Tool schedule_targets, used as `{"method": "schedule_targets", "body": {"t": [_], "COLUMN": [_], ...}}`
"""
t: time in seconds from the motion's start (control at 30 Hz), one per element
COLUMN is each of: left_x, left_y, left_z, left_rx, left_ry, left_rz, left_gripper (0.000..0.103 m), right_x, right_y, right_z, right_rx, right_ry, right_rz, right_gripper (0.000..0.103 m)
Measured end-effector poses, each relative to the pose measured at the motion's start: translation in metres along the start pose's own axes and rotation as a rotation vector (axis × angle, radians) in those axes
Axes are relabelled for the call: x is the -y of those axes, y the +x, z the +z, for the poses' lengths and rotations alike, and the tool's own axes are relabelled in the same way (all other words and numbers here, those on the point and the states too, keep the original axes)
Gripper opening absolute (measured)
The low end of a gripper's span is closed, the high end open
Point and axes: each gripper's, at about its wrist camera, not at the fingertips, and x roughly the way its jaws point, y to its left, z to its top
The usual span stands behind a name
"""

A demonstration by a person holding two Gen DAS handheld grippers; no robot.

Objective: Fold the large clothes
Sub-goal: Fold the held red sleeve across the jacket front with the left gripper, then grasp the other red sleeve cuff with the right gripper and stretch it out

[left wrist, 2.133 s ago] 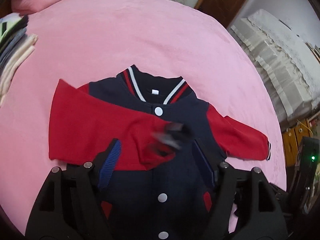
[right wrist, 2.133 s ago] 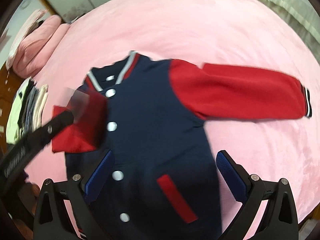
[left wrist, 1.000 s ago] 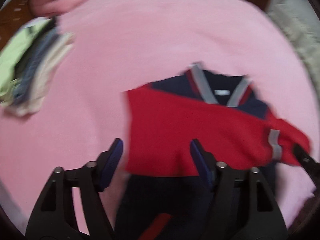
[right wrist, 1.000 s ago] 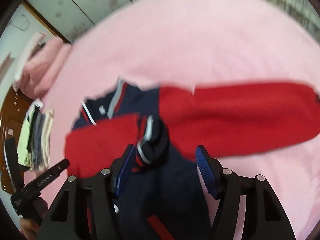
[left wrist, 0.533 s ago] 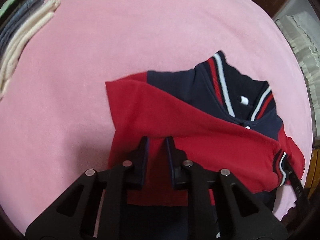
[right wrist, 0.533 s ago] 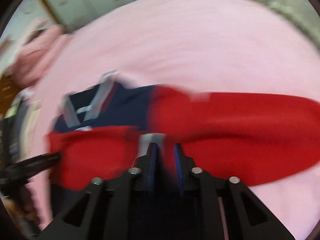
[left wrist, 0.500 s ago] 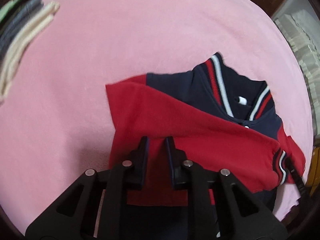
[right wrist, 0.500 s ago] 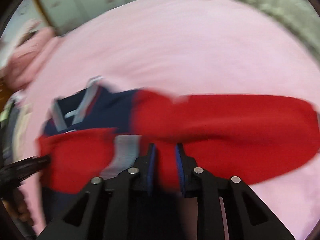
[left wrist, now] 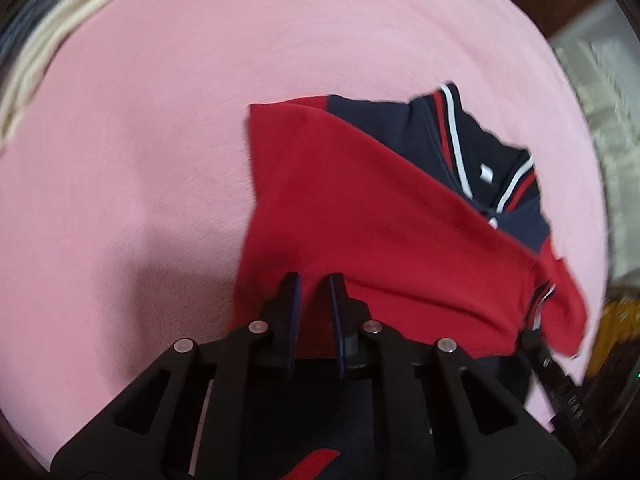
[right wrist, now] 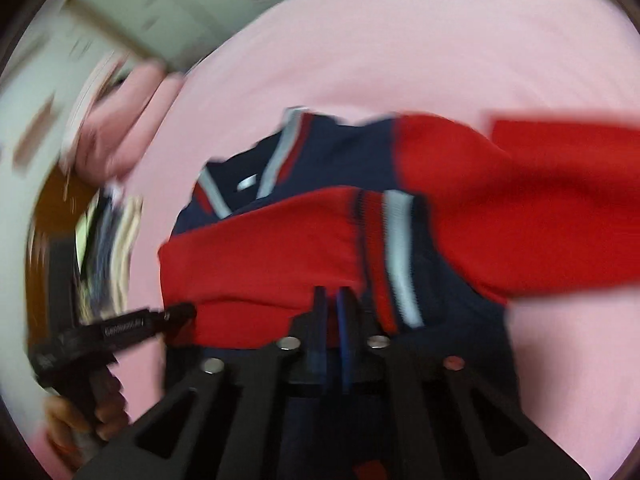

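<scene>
Red sleeve (left wrist: 360, 216) of the jacket (left wrist: 400, 120) (folded across its navy front) sits pinched in both nearly closed hand-held grippers, left hand-held gripper (left wrist: 314, 284) closing and right hand-held gripper (right wrist: 331, 294) clamped, on the pink bed (left wrist: 160, 160).

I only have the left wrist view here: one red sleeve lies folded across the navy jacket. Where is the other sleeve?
Observer: In the right wrist view the other sleeve lies stretched out sideways on the pink bedcover, not folded in yet.
Operator: And the right gripper? I see only a black tip at my right edge.
Observer: The right gripper is shut, tips at the lower edge of the folded sleeve; blur hides whether it pinches cloth.
Operator: Anything of the person?
Observer: A hand wrapped round a black handle shows at the lower left.
</scene>
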Motion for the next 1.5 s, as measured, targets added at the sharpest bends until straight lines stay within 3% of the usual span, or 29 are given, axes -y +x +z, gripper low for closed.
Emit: {"method": "schedule_targets", "body": {"t": [0.1, 0.2, 0.23, 0.27, 0.3, 0.33, 0.37, 0.5, 0.57, 0.67, 0.87, 0.97, 1.07, 1.23, 1.5], "left_x": [0.002, 0.012, 0.015, 0.019, 0.026, 0.032, 0.035, 0.04, 0.048, 0.028, 0.025, 0.036, 0.055, 0.107, 0.201], "left_y": [-0.009, -0.024, -0.029, -0.035, -0.042, -0.05, -0.057, -0.095, -0.109, -0.133, -0.12, -0.113, -0.117, -0.122, -0.1], "left_z": [-0.001, -0.01, -0.014, -0.017, -0.022, -0.026, -0.029, -0.04, -0.053, -0.077, -0.085, -0.088, -0.087, -0.089, -0.129], "left_rx": [0.006, 0.007, 0.007, 0.005, 0.009, 0.016, 0.026, 0.074, 0.084, 0.088, 0.04, -0.046, -0.042, 0.002, -0.013], "left_ry": [0.041, 0.098, 0.123, 0.146, 0.169, 0.184, 0.191, 0.248, 0.273, 0.28, 0.255, 0.243, 0.23, 0.304, 0.293], "left_rz": [0.027, 0.111, 0.149, 0.18, 0.199, 0.205, 0.204, 0.193, 0.194, 0.174, 0.13, 0.132, 0.127, 0.141, 0.202], "left_gripper": [0.013, 0.015, 0.02, 0.032, 0.042, 0.064, 0.079, 0.083, 0.083, 0.083, 0.083, 0.083, 0.083, 0.083, 0.083], "right_x": [-0.009, -0.012, -0.014, -0.016, -0.017, -0.019, -0.025, -0.046, -0.057, -0.062, -0.065, -0.058, -0.043, -0.004, 0.087], "right_y": [-0.038, -0.058, -0.062, -0.066, -0.076, -0.095, -0.105, -0.16, -0.164, -0.178, -0.181, -0.185, -0.19, -0.204, -0.236], "right_z": [-0.01, -0.015, -0.016, -0.018, -0.019, -0.02, -0.024, -0.046, -0.055, -0.071, -0.092, -0.097, -0.095, -0.085, -0.064], "right_rx": [0.12, 0.095, 0.08, 0.065, 0.045, 0.026, 0.011, 0.007, 0.013, 0.013, -0.008, 0.008, 0.023, 0.054, -0.007], "right_ry": [-0.053, -0.012, 0.014, 0.039, 0.061, 0.072, 0.076, 0.043, 0.033, 0.034, -0.013, -0.011, 0.008, 0.068, 0.123], "right_rz": [-0.278, -0.268, -0.264, -0.264, -0.26, -0.245, -0.219, -0.205, -0.216, -0.217, -0.228, -0.232, -0.203, -0.135, -0.053], "right_gripper": [0.012, 0.016, 0.025, 0.031, 0.047, 0.061, 0.066, 0.09, 0.092, 0.095, 0.096, 0.096, 0.096, 0.096, 0.096]}}
